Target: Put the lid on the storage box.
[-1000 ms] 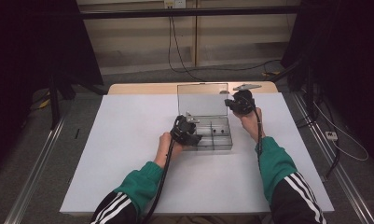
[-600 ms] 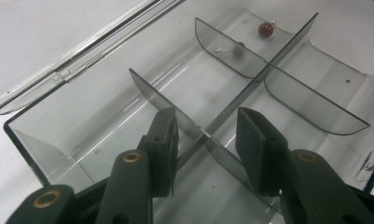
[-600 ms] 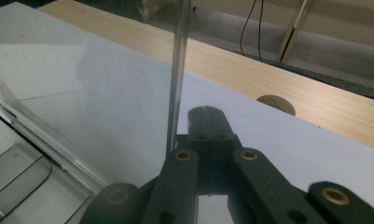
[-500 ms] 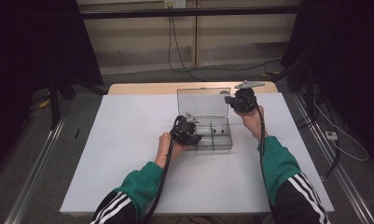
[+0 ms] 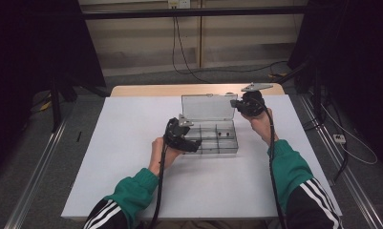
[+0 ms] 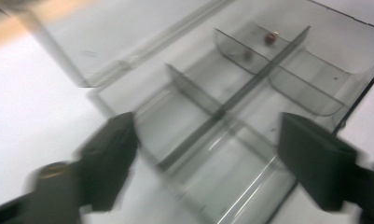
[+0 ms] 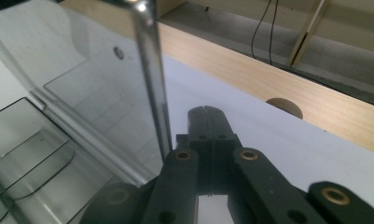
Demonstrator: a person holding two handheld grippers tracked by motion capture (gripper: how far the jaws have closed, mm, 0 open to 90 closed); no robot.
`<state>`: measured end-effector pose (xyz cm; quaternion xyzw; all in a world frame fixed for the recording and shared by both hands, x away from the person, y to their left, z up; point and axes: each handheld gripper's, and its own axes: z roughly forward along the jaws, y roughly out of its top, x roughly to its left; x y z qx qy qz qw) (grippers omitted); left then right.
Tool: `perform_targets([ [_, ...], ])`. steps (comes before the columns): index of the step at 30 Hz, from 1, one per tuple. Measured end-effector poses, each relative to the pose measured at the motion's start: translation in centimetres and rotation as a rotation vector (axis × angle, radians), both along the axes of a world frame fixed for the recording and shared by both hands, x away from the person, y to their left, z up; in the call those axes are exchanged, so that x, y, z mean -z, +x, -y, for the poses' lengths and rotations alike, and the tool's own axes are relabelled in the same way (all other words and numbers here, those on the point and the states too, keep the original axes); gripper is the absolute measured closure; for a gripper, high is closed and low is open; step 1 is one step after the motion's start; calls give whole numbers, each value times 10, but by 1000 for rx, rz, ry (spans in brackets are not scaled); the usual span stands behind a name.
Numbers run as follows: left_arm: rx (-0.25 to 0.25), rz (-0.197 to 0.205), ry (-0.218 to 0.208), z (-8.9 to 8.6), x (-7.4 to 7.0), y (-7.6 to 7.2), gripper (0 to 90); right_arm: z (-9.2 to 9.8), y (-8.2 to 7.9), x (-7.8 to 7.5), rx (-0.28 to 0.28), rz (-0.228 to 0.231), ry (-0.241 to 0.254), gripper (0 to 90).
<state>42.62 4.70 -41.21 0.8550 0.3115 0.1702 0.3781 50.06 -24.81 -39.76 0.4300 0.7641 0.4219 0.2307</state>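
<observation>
Left claw jaws just opened over clear box, seemingly empty-handed.

Upright lid behind the box; bare table leftward.

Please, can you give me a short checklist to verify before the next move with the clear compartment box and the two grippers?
1. Lid of the clear box stands open: ok.
2. Right gripper shut, beside the lid edge: ok; whether it touches the lid: cannot tell.
3. Left gripper jaws have just been opening, nothing between them: ok.
4. Small dark pieces lie in a far compartment: ok.
5. Box sits flat on the white table: ok.
</observation>
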Motion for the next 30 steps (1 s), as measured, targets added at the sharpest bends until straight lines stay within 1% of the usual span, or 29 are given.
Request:
perform_targets([
  [1,1,8,-17,-7,-4,-4,170,0,-2,0,-5,1,-2,900],
  [2,0,27,-24,-13,-7,-9,156,1,-4,0,-10,0,-4,900],
  [4,-6,54,-27,-25,-13,-20,106,1,-10,-1,-22,2,-12,900],
  [7,-15,82,-9,-44,-20,-34,59,4,-21,-3,-23,-3,-18,900],
  [9,-29,87,-14,-57,-22,-41,51,6,-31,-4,-30,-1,-26,900],
  [11,-40,87,-17,-69,-22,-48,44,9,-42,-4,-37,-13,-18,900],
  [13,-48,89,-20,-78,-21,-53,42,10,-54,-5,-45,-17,-18,897],
  [15,-56,89,-11,-86,-19,-58,37,12,-66,-5,-48,-26,-16,872],
  [16,-61,85,-16,-89,-17,-60,35,12,-72,-4,-55,-30,-18,852],
  [18,-67,71,-14,-94,-14,-63,31,13,-84,-3,-70,-54,-19,821],
  [19,-69,65,-12,-97,-12,-64,30,13,-89,-2,-77,-65,-28,797],
  [20,-72,57,-12,-99,-10,-65,28,14,-95,0,-82,-67,-26,777],
  [22,-78,47,-6,-103,-8,-68,24,15,-104,2,-91,-77,-32,709],
  [24,-83,58,4,-106,-6,-72,15,16,-113,3,-89,-84,-36,638],
  [25,-84,56,8,-107,-6,-74,13,17,-117,3,-92,-89,-35,600],
  [26,-84,60,11,-108,-6,-75,9,17,-121,4,-93,-94,-28,559],
  [29,-85,66,22,-110,-4,-80,2,17,-131,6,-110,-107,-38,407],
  [30,-85,62,17,-111,-3,-81,2,16,-134,7,-119,-110,-40,370],
])
